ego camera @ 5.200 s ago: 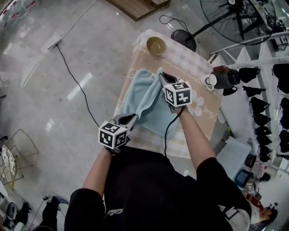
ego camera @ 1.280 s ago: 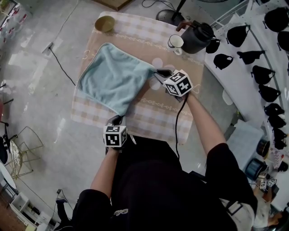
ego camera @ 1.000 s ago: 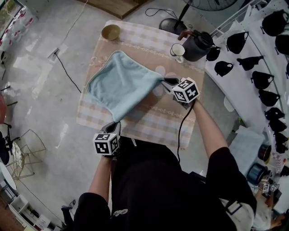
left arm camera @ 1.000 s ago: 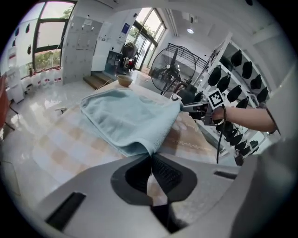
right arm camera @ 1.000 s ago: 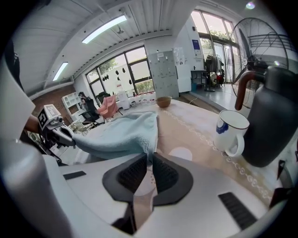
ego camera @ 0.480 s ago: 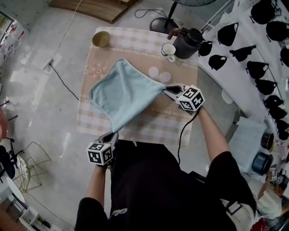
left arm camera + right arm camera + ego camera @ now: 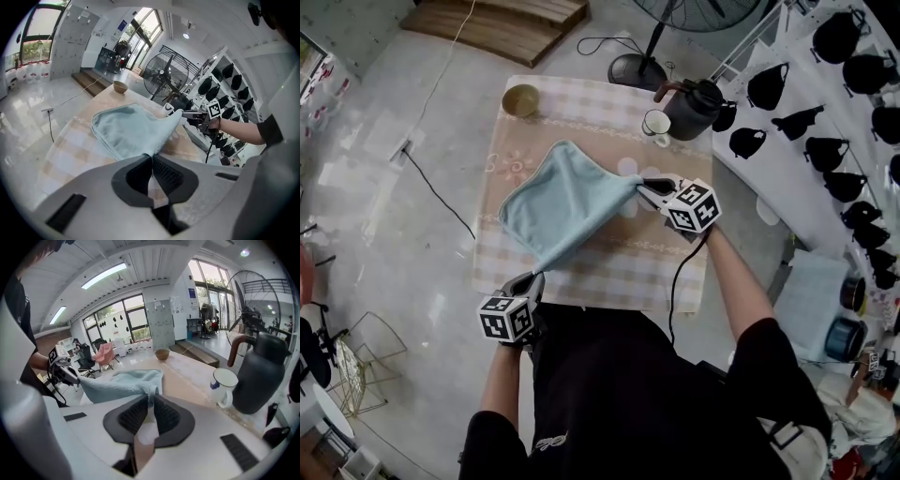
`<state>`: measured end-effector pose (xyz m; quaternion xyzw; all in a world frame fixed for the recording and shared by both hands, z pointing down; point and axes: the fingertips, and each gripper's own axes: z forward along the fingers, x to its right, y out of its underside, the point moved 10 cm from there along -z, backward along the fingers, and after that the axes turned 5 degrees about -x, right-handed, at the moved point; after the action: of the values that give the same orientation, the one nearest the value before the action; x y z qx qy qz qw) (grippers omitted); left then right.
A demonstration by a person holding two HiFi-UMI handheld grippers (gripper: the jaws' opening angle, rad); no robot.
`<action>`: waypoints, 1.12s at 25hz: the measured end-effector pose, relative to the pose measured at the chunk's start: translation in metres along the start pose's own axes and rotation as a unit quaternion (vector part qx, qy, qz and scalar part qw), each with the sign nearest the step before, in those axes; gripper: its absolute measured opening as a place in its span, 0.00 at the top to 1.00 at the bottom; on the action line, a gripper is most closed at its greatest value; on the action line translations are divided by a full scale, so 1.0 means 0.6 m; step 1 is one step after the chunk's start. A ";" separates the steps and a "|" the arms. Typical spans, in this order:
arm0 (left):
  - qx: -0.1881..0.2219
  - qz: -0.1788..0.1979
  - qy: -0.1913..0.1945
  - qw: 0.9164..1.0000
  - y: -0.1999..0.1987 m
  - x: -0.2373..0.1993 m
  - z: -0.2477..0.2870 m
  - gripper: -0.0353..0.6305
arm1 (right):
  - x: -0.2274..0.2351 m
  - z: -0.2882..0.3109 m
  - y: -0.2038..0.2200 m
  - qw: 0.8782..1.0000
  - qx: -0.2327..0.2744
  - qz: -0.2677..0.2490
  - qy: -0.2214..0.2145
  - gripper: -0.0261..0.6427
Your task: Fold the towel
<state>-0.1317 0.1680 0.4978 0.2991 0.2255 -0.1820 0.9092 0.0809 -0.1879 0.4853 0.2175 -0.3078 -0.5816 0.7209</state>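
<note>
Over the checked table [image 7: 609,281], the head view showed the blue towel [image 7: 567,202] stretched between both tools, its far edge seemingly resting on the tabletop. The left gripper [image 7: 532,280] held one corner at the near edge and the right gripper [image 7: 649,185] held another toward the right side. A bowl [image 7: 521,99], a mug [image 7: 655,123] and a dark jug [image 7: 694,103] stood at the far end. From the left gripper view, the jaws were pressed together on only a thin tip of cloth. From the right gripper view, the jaws were clamped on a thicker bunched corner, with the mug and jug close on the right. That slim left bite looked likely to slip under a sharp tug. Carrying the corners forward could also sweep cloth into the mug, and unequal lifts would skew the fold.
</note>
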 end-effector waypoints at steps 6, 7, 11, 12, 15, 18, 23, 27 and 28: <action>0.021 -0.011 0.005 1.000 -0.049 -0.067 -0.020 0.93 | -0.011 0.061 -0.095 0.998 0.006 0.009 0.055 0.90; 0.022 -0.015 0.008 1.000 -0.058 -0.082 -0.022 0.93 | -0.013 0.072 -0.109 0.998 0.007 0.015 0.063 0.90; 0.021 -0.032 0.020 0.999 -0.090 -0.145 -0.022 0.93 | -0.018 0.124 -0.152 0.995 -0.009 0.021 0.095 0.90; 0.019 -0.034 0.024 0.999 -0.097 -0.161 -0.019 0.93 | -0.017 0.139 -0.161 0.994 -0.014 0.022 0.102 0.90; 0.015 -0.037 0.028 0.999 -0.125 -0.208 -0.010 0.93 | -0.011 0.182 -0.185 0.991 -0.019 0.039 0.124 0.90; 0.029 -0.027 0.026 0.999 -0.164 -0.238 -0.009 0.93 | -0.011 0.212 -0.206 0.985 -0.004 0.072 0.157 0.90; -0.013 0.004 0.016 1.000 -0.179 -0.268 0.005 0.93 | -0.042 0.235 -0.207 0.977 0.007 0.097 0.189 0.85; -0.001 0.004 0.022 1.000 -0.156 -0.260 -0.012 0.77 | -0.067 0.223 -0.203 0.974 0.024 0.105 0.199 0.71; 0.009 0.006 0.019 1.000 -0.146 -0.256 -0.021 0.75 | -0.082 0.214 -0.200 0.974 0.039 0.111 0.195 0.71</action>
<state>-0.3043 0.1398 0.5281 0.3125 0.2388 -0.1727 0.9031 -0.0996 -0.1620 0.4875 0.3192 -0.2053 -0.4322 0.8180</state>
